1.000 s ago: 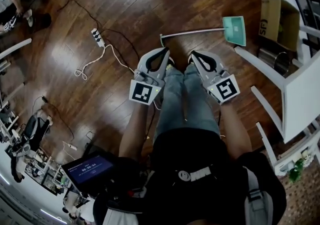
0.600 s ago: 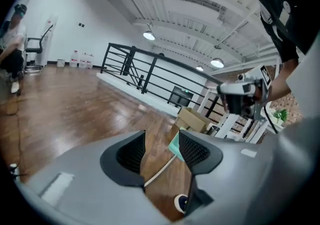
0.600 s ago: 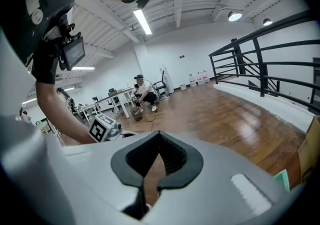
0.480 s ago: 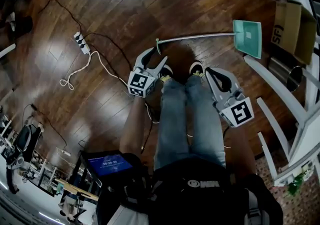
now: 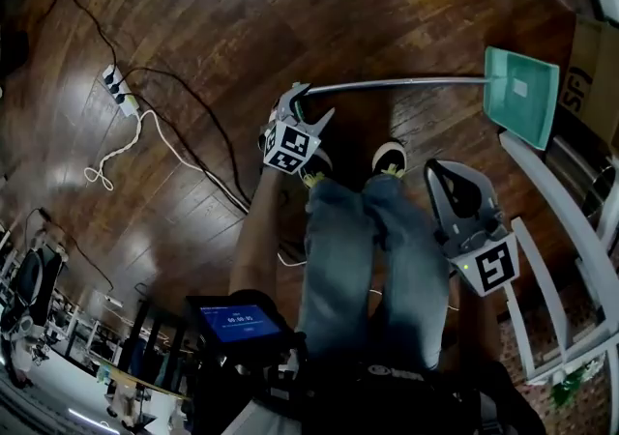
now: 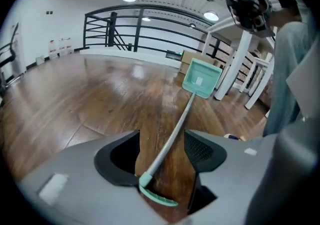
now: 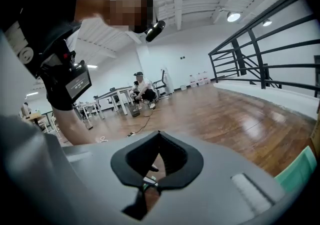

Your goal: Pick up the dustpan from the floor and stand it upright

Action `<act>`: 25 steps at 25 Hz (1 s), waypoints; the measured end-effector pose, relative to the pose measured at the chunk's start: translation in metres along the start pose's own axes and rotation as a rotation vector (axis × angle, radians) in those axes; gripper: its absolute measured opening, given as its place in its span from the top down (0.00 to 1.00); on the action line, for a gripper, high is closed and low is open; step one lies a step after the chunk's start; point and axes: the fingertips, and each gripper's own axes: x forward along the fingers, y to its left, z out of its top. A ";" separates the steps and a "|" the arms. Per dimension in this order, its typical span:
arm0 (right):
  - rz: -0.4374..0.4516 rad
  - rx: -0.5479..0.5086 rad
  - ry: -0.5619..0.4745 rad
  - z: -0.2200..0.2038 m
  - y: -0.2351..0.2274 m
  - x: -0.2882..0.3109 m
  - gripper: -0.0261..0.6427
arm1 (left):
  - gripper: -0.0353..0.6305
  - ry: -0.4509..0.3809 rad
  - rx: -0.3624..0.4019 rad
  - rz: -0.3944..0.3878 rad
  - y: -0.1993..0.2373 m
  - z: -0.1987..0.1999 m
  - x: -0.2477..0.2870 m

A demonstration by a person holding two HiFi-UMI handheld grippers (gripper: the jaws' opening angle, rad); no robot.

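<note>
The dustpan lies flat on the wooden floor, its teal pan (image 5: 522, 95) at the right and its long grey handle (image 5: 406, 83) running left. My left gripper (image 5: 309, 102) is low at the handle's free end. In the left gripper view its jaws are opening, with the handle (image 6: 175, 129) and its teal end loop (image 6: 156, 196) between the pads, which do not press on it; the pan (image 6: 201, 79) lies far ahead. My right gripper (image 5: 434, 168) hangs beside the person's right leg, shut (image 7: 150, 185) and empty. A teal corner of the pan (image 7: 300, 171) shows at its lower right.
White table legs (image 5: 571, 230) and a cardboard box (image 5: 595, 75) stand close to the pan on the right. A power strip (image 5: 116, 85) with trailing cables lies on the floor at the left. The person's shoes (image 5: 390, 158) are just below the handle.
Both grippers have sunk toward the floor. The left one dropped farther, reached the handle's end and spread its jaws round it. The right stayed shut.
</note>
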 end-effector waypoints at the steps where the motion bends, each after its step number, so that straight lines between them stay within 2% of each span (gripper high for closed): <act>1: -0.001 -0.013 0.005 -0.006 -0.005 -0.001 0.96 | 0.50 0.010 0.029 -0.004 0.002 -0.003 0.013; 3: -0.005 -0.045 0.022 -0.016 -0.016 -0.005 0.96 | 0.51 0.019 0.074 -0.006 0.002 -0.013 0.031; 5: -0.021 -0.065 0.031 -0.022 -0.028 -0.010 0.96 | 0.53 0.012 0.060 0.044 0.010 -0.028 0.032; 7: -0.039 -0.055 0.027 -0.027 -0.036 -0.014 0.96 | 0.56 0.015 -0.051 0.169 0.030 -0.055 0.014; 9: -0.053 -0.031 0.022 -0.031 -0.040 -0.015 0.96 | 0.57 0.067 -0.152 0.262 0.039 -0.088 -0.004; 12: -0.043 -0.029 0.020 -0.031 -0.035 -0.015 0.96 | 0.58 0.176 -0.238 0.302 0.025 -0.129 -0.006; 16: -0.009 -0.075 0.047 -0.035 -0.029 -0.007 0.96 | 0.67 0.280 -0.265 0.330 0.019 -0.141 0.020; 17: -0.007 -0.083 0.051 -0.036 -0.028 -0.005 0.96 | 0.67 0.302 -0.291 0.353 0.022 -0.143 0.025; 18: -0.007 -0.088 0.054 -0.037 -0.028 -0.003 0.96 | 0.71 0.310 -0.328 0.377 0.027 -0.145 0.027; 19: -0.007 -0.091 0.058 -0.038 -0.027 -0.003 0.96 | 0.77 0.304 -0.367 0.396 0.030 -0.145 0.028; 21: -0.002 -0.093 0.061 -0.038 -0.024 -0.004 0.96 | 0.79 0.273 -0.423 0.408 0.034 -0.143 0.028; 25: -0.001 -0.083 0.056 -0.036 -0.022 -0.004 0.96 | 0.81 0.196 -0.468 0.428 0.041 -0.132 0.019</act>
